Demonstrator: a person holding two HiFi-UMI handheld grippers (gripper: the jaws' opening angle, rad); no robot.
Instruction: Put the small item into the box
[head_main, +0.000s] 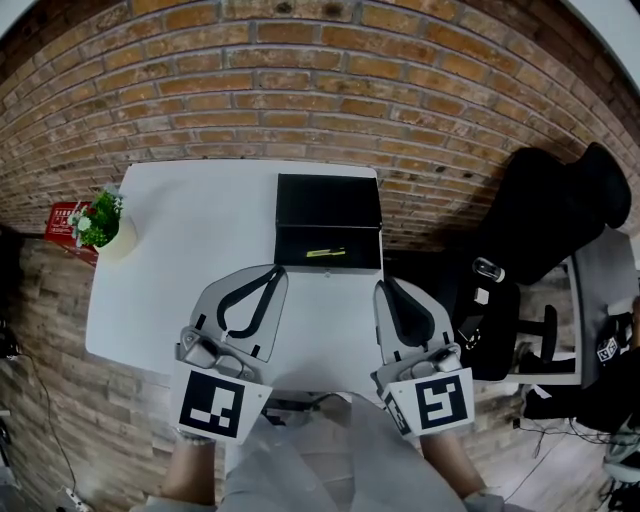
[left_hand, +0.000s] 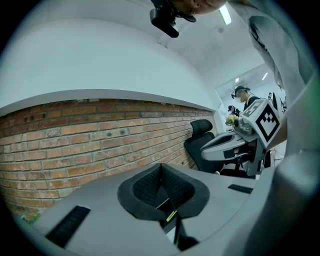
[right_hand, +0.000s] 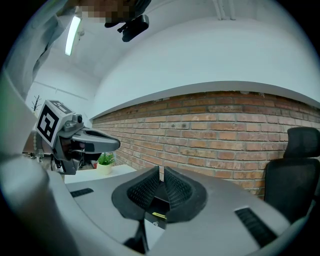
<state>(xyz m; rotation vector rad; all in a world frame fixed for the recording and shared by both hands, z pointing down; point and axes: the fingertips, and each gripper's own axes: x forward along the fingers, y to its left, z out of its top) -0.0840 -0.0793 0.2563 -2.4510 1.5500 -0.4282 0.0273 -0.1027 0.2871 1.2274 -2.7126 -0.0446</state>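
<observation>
a thin yellow-green small item (head_main: 326, 253) lies inside the black box (head_main: 328, 200), centre frame. left gripper (head_main: 274, 269) jaws pressed together, empty. right gripper (head_main: 386, 284) jaws nearly touching, empty.

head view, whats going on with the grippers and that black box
A person holds the left gripper and right gripper over the near edge of the white table, both shut and empty. The small yellow item lies inside the open black box just ahead of them.
</observation>
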